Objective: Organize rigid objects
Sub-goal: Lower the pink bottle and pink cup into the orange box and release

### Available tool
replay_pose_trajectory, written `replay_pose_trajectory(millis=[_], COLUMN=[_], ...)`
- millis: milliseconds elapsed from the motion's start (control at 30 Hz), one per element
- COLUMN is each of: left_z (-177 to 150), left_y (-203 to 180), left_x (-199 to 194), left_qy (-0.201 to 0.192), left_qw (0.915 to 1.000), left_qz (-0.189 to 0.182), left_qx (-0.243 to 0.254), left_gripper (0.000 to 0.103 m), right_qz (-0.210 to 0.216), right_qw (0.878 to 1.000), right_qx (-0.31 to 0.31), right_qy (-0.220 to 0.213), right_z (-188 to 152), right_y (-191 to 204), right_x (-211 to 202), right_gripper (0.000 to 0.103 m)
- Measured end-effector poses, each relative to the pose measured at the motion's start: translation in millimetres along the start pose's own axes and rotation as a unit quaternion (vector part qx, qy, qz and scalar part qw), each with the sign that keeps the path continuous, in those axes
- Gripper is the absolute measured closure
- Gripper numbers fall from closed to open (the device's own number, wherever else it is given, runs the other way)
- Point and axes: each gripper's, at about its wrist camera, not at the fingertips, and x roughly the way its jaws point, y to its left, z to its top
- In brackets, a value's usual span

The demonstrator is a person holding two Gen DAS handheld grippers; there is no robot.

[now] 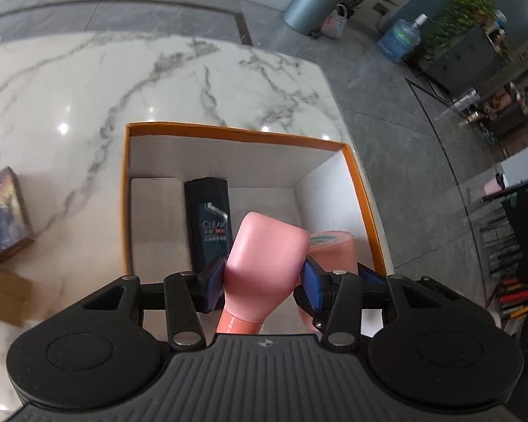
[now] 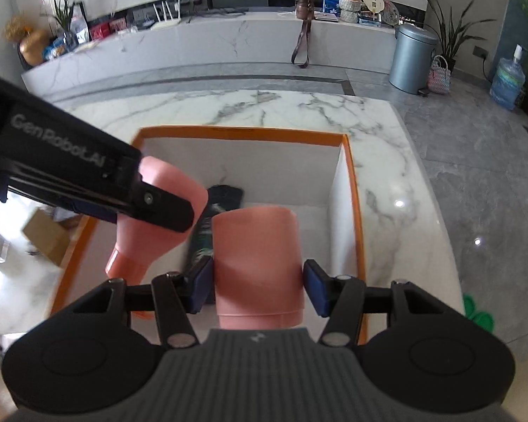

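Dark bottle (image 2: 207, 235) mostly hidden

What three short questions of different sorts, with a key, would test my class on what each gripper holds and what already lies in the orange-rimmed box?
1. True or false: the left gripper holds nothing.
2. Which item lies in the box beside the dark Clear bottle? A) white carton B) glass jar C) spoon
3. What does the right gripper hold?

Key:
1. False; it grips a pink bottle.
2. A, the white carton.
3. A pink cylindrical container, over the box.
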Motion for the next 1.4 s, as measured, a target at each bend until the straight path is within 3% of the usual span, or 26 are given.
replay_pose_trajectory(millis=[233, 533, 733, 1033, 1100, 1267, 1400], left_z=[20, 35, 41, 43, 41, 25, 5], left_y=[5, 9, 2, -6, -5, -5, -2], left_x=[35, 61, 69, 64, 58, 40, 29], left_qy=[0.026, 0.051, 0.063, 0.054, 0.052, 0.04, 0.045], left_qw=[0.9987, 0.9966, 0.9966, 0.9981, 0.9984, 0.998, 0.9968], left_qz=[0.008, 0.02, 0.03, 0.031, 0.024, 0.031, 0.024], left_qx=[-0.043, -0.062, -0.042, -0.007, -0.001, 0.038, 0.062], left_gripper=[0.05, 0.051, 0.052, 0.058, 0.065, 0.066, 0.066], right_qz=[-0.028, -0.054, -0.056, -0.032, -0.024, -0.009, -0.005], right_qw=[0.999, 0.991, 0.982, 0.981, 0.981, 0.983, 0.979], right_qx=[-0.039, -0.123, -0.178, -0.193, -0.19, -0.184, -0.202], right_qy=[0.019, 0.002, -0.007, 0.009, 0.012, 0.02, 0.031], right_z=[12, 20, 16, 15, 12, 4, -16], right_y=[0, 7, 10, 4, 2, -7, 3], right_x=[37, 61, 61, 49, 43, 32, 17], right_gripper=[0.046, 0.046, 0.046, 0.046, 0.048, 0.059, 0.061])
